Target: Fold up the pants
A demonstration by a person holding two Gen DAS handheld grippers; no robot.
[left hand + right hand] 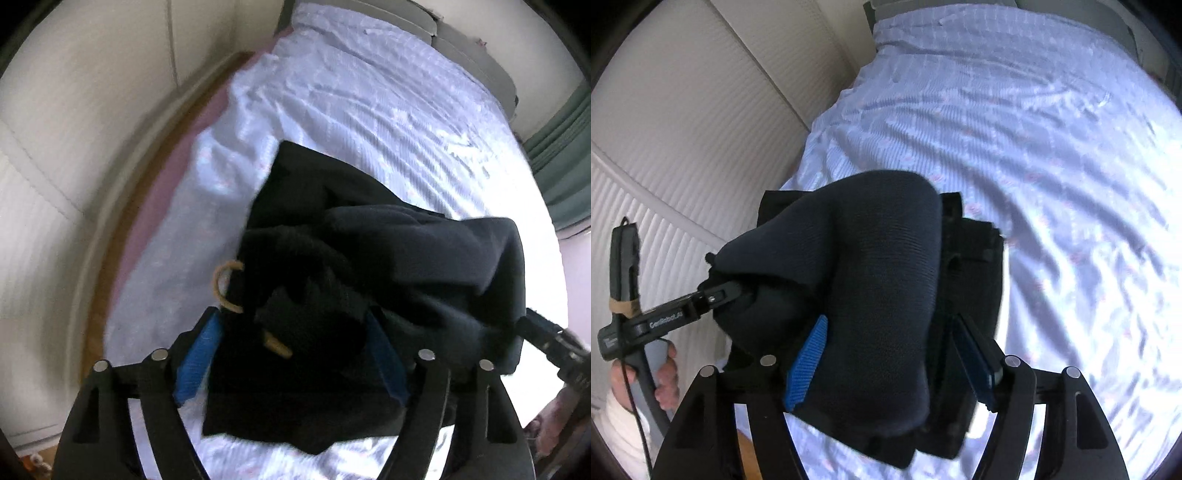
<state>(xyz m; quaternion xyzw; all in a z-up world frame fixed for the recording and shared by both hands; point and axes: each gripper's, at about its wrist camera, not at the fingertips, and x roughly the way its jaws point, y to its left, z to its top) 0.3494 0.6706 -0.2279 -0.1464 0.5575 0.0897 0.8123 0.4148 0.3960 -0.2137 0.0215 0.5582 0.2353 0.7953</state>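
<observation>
The dark navy pants hang bunched above the bed, with a tan drawstring loop showing at the waistband. My left gripper holds a thick bunch of the waistband between its blue pads. My right gripper holds another bunch of the pants between its blue pads. The left gripper shows in the right wrist view, its tip buried in the cloth. The right gripper shows in the left wrist view at the cloth's right edge.
The bed has a wrinkled pale lilac striped sheet. White ribbed wardrobe doors stand along its left side. A green curtain hangs at the far right. A grey headboard lies at the far end.
</observation>
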